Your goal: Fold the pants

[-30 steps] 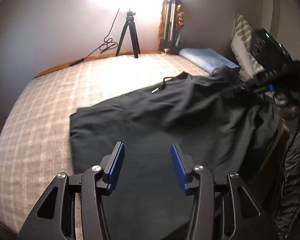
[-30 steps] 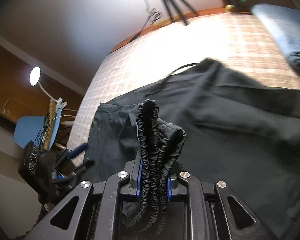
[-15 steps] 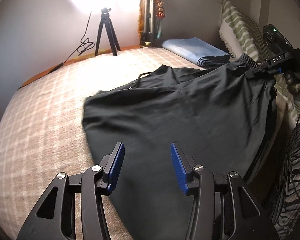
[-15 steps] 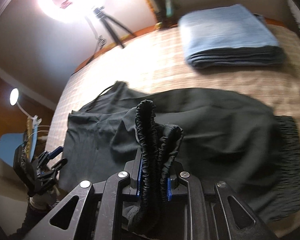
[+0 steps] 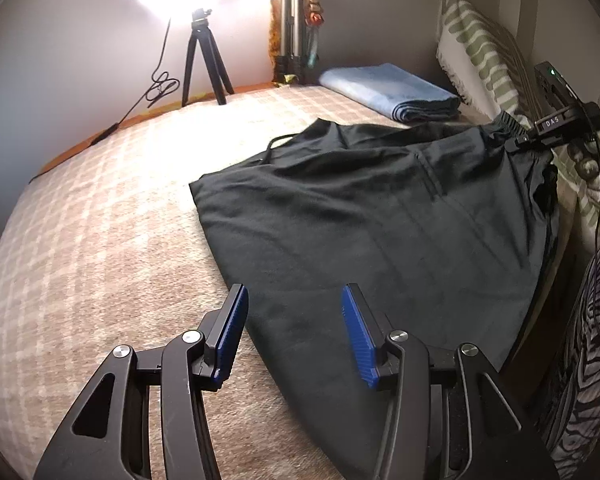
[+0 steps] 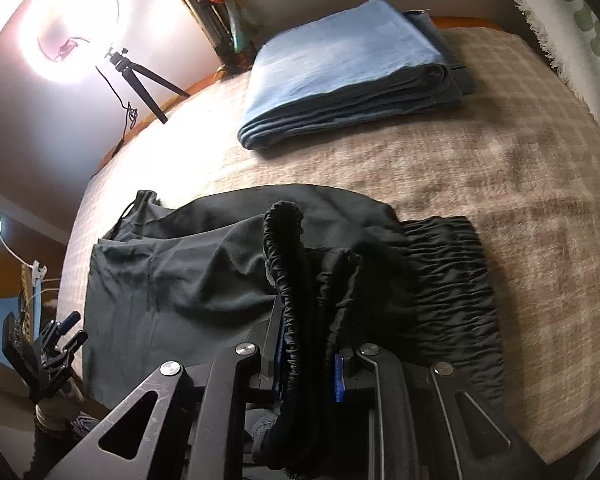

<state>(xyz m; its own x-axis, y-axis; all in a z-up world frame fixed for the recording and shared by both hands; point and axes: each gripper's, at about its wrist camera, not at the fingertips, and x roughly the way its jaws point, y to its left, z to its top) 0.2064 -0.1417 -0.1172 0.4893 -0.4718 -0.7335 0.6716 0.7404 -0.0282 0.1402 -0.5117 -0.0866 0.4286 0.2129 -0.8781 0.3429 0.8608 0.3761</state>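
A: Status on the pants (image 5: 380, 216)?

B: Lying on the bed (image 5: 100, 240), black, mostly spread out. Legs are running toward the left claw (image 5: 294, 320), waist end is sitting up by the striped pillow (image 5: 484, 52).

A: Claws?

B: Right claw (image 6: 308, 372) is clamping the elastic waistband (image 6: 288, 276), bunched fabric is sticking up between the pads. Left claw's pads are standing apart, nothing between them, hovering just over the pants' near edge, not gripping.

A: So which step?

B: Imo they're laying the waist end down and squaring the garment before the fold. Part of the waistband is already lying flat on the bed beside the right claw.

A: Tips for doing it well?

B: Keep light tension w/ the right so the fabric isn't wrinkling under itself. There's a soft ridge mid-panel, needs pulling flat. The left should be pinching the near hem edge thru both layers, not just the top one. Then line up the edges before creasing.

A: Hazards?

B: Drawcord (image 5: 276, 142) is trailing off the far side, could be getting trapped in the fold. Folded blue cloth (image 6: 348, 64) is sitting close behind, so don't be dragging the pants into it. Ring light tripod (image 5: 204, 64) is well apart, no issue.

A: Progress?

B: Early. No clean fold showing yet, afaict.
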